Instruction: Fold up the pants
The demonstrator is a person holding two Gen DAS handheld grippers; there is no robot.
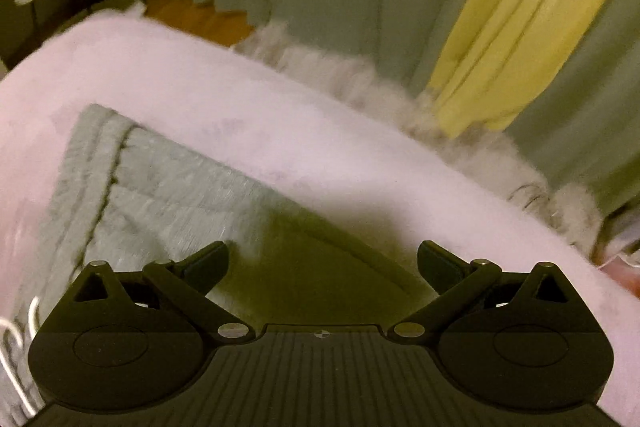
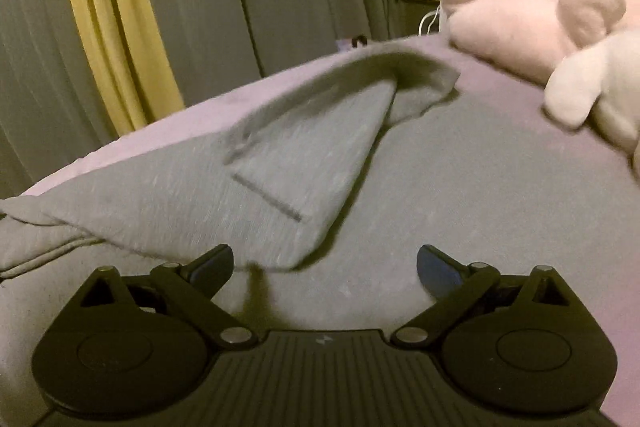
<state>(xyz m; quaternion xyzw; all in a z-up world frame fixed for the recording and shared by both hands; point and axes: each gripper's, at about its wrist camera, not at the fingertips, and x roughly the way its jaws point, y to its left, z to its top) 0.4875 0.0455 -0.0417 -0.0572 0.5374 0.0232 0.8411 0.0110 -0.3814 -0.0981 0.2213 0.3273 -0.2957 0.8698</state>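
Note:
Grey pants (image 2: 280, 163) lie on a lilac bed sheet (image 2: 460, 187). In the right wrist view one part is folded over itself, with a cuffed end (image 2: 420, 75) raised at the far side. My right gripper (image 2: 324, 267) is open and empty just above the fabric's near edge. In the left wrist view the grey pants (image 1: 160, 195) lie flat with a seam running down the left. My left gripper (image 1: 322, 263) is open and empty above them. White drawstrings (image 1: 16, 339) show at the far left.
A pink plush toy (image 2: 552, 19) and a white plush (image 2: 592, 83) lie at the back right of the bed. Grey and yellow curtains (image 2: 112, 19) hang behind. A fluffy white throw (image 1: 380, 83) lines the bed's far edge (image 1: 240, 67).

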